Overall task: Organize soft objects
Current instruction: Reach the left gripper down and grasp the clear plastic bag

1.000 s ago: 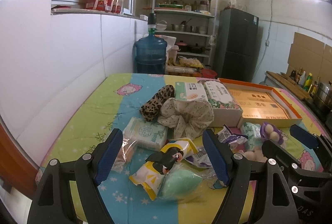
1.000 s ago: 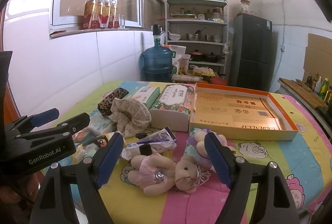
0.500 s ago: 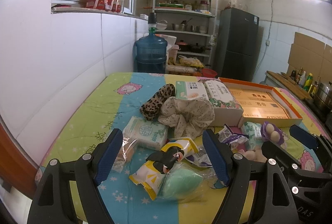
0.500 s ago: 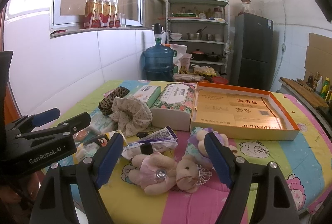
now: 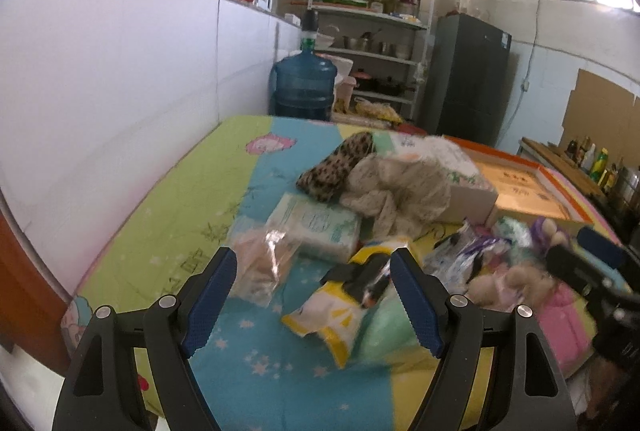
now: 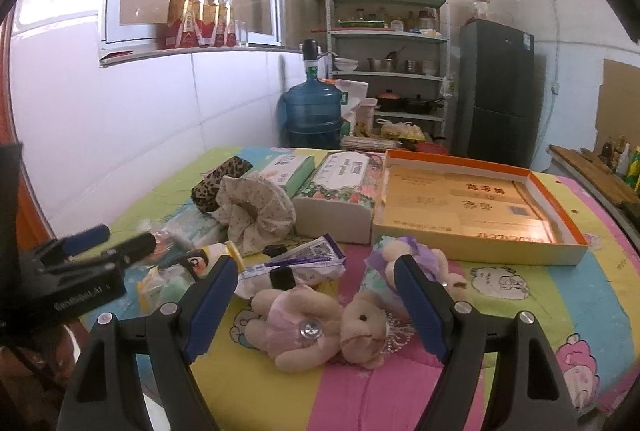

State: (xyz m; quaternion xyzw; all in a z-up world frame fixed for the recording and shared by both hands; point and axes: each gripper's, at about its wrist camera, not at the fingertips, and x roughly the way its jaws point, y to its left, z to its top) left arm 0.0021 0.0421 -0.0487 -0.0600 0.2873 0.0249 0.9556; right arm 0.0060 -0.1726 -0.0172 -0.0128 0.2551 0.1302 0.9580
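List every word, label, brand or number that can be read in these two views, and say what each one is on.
"GenRobot.AI": on the body of the left gripper, seen in the right wrist view, slightly blurred.
Upside-down Latin capitals along the near edge of the orange box: too small to read with certainty.
Chinese print inside the orange box, on the flowered tissue box and on the green tissue pack: too small.
Left wrist view: everything is motion-blurred.

Left gripper: jaws wide apart, holding nothing, above the near edge of the bed. Between its fingers: yellow packet, mint sponge, clear bag. Farther in: tissue pack, cream scrunchie, leopard scrunchie. Toward the right edge: orange-rimmed box, plush toys, right gripper. The view is blurred.
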